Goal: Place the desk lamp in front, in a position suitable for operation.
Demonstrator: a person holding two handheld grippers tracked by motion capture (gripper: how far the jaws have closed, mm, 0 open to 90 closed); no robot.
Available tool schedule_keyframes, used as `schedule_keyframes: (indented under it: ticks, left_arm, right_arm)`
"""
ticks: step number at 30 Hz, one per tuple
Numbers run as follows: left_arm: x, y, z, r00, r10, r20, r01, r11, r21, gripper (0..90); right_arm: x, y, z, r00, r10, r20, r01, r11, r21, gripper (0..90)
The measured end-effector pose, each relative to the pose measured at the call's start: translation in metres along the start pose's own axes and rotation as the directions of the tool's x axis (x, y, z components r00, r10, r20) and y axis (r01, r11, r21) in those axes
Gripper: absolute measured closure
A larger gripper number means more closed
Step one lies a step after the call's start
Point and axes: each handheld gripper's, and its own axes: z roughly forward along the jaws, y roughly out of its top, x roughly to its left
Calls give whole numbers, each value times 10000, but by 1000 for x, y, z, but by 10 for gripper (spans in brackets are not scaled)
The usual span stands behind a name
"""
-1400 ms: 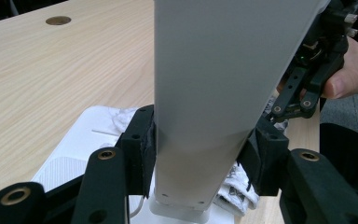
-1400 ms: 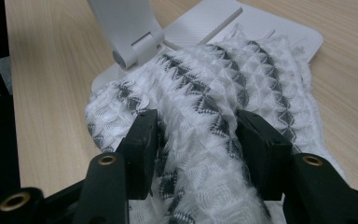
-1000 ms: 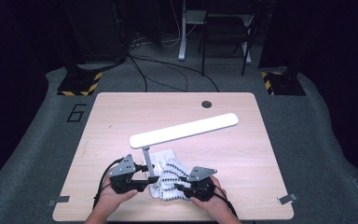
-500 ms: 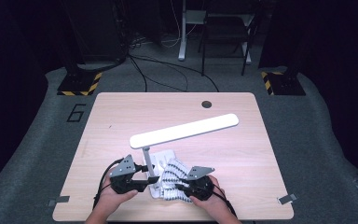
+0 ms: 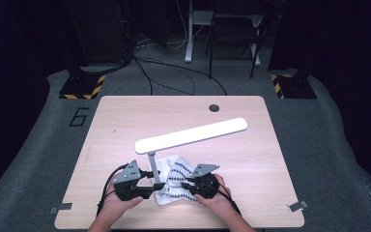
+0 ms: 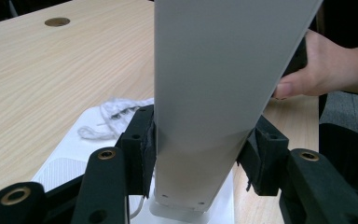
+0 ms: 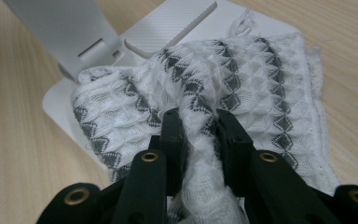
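Near front edge of desk [image 5: 251, 145]: left hand-held gripper [image 6: 200, 154] clamped on lamp [image 5: 191, 136] post, right hand-held gripper [image 7: 200, 128] just closed, pinching cloth [image 7: 242, 88] on lamp base. Next, probably: wiping base, post held steady.

The room around is dark, nearly black at the edges, while the table [image 5: 125, 125] sits in an even pool of light from above. Shadows under the lamp arm [image 5: 191, 136] are short and soft. The high view is grainy. In the left gripper view, the lamp post [image 6: 214, 93] looms close and softly blurred; the cloth [image 7: 242, 88] is crisp near the right gripper's jaws.
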Motion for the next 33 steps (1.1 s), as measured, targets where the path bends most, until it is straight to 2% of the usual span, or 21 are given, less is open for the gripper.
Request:
schedule_keyframes:
  ticks: [5,7,8,9,19,22,23,28,29,30,33]
  left_arm:
    - [1,0,-1,10000,22,76,-22,10000,61,514]
    - [1,0,-1,10000,6,74,-6,10000,45,514]
    - [0,0,-1,10000,6,70,-6,10000,48,514]
    - [0,0,0,10000,-5,11,5,10000,-22,515]
    - [0,0,0,10000,-44,79,44,10000,45,514]
    - [1,0,0,9999,-44,90,43,10000,44,514]
    - [1,0,0,10000,-42,91,41,10000,44,514]
    - [1,0,0,9999,-42,93,41,10000,38,514]
    - [1,0,0,9999,-43,95,43,10000,33,514]
    - [1,0,0,9999,-38,101,38,10000,35,514]
    - [1,0,0,9999,-54,116,54,10000,30,514]
  right_arm:
    - [-4,7,7,9994,253,235,-254,9997,39,746]
    - [-7,10,9,9995,185,260,-189,9997,126,746]
    - [-9,11,11,9991,286,314,-287,9996,20,746]
    - [-9,13,12,9985,490,263,-493,9987,139,746]
    - [-26,30,28,9969,584,531,-601,9977,315,746]
    - [-30,35,34,9945,814,659,-828,9964,194,746]
    - [-32,36,35,9949,728,704,-742,9971,174,746]
    - [-36,42,42,9915,936,900,-946,9955,60,745]
    - [-38,42,43,9921,845,926,-848,9964,-9,745]
    - [-38,43,44,9902,1020,952,-1023,9947,-9,745]
    - [-42,45,46,9909,874,1019,-876,9962,-19,744]
